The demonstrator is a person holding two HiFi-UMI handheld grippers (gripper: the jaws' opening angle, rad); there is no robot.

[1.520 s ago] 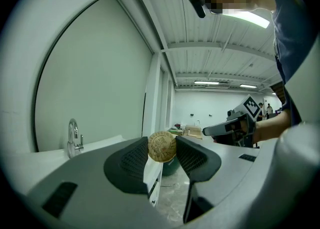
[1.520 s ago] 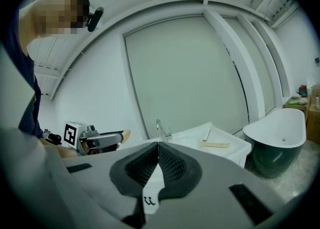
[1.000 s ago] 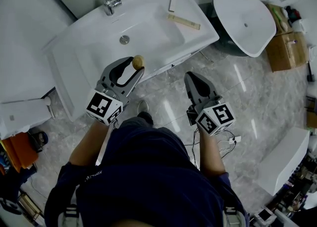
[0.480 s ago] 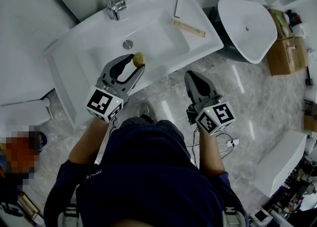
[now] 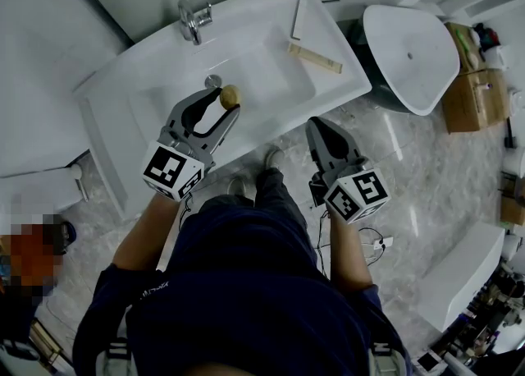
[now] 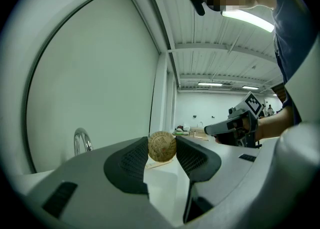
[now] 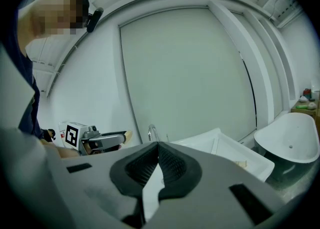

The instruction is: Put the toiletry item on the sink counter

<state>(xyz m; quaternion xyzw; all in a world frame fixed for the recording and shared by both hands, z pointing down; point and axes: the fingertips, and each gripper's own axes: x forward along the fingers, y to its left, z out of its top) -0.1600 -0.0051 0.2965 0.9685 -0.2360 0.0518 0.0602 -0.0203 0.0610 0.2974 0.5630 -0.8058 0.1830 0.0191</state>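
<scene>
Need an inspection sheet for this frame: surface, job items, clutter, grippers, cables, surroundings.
Surface: white sink counter, with nothing in the basin.
Job's things: round tan ball, held over the basin's front edge, not yet set down.
Clutter: wooden stick and flat white strip on the counter's right side.
Grippers: left gripper shut on the ball; right gripper jaws together, empty, over the floor.
Cables: thin wires on the floor.
Surroundings: faucet, white bathtub, cardboard box.

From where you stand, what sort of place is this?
Probably a bathroom, perhaps a showroom mock-up: a white rectangular ceramic sink counter with a chrome tap, a white freestanding bathtub beside it, and a glossy grey stone floor.
</scene>
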